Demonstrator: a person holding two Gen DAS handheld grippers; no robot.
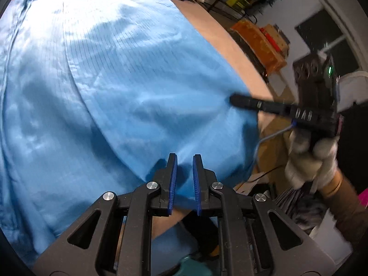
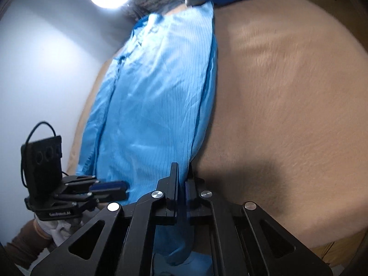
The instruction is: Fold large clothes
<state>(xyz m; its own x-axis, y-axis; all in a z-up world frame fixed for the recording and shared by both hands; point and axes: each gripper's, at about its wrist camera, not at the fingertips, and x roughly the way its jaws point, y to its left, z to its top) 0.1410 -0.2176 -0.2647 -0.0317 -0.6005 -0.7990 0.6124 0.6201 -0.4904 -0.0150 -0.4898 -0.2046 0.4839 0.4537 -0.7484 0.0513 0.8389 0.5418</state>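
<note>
Both grippers clamp the near hem of the light-blue pinstriped garment, lying lengthwise on the tan fleecy table cover: left gripper narrow on fabric, right gripper fully closed on an edge. Long sides appear folded; cross-folds remain.

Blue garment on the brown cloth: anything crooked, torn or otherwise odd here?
Nothing stands out. The blue garment lies flat in a long strip on the brown cloth, lightly wrinkled, with no visible tear. The right gripper and left gripper each pinch its near edge.
</note>
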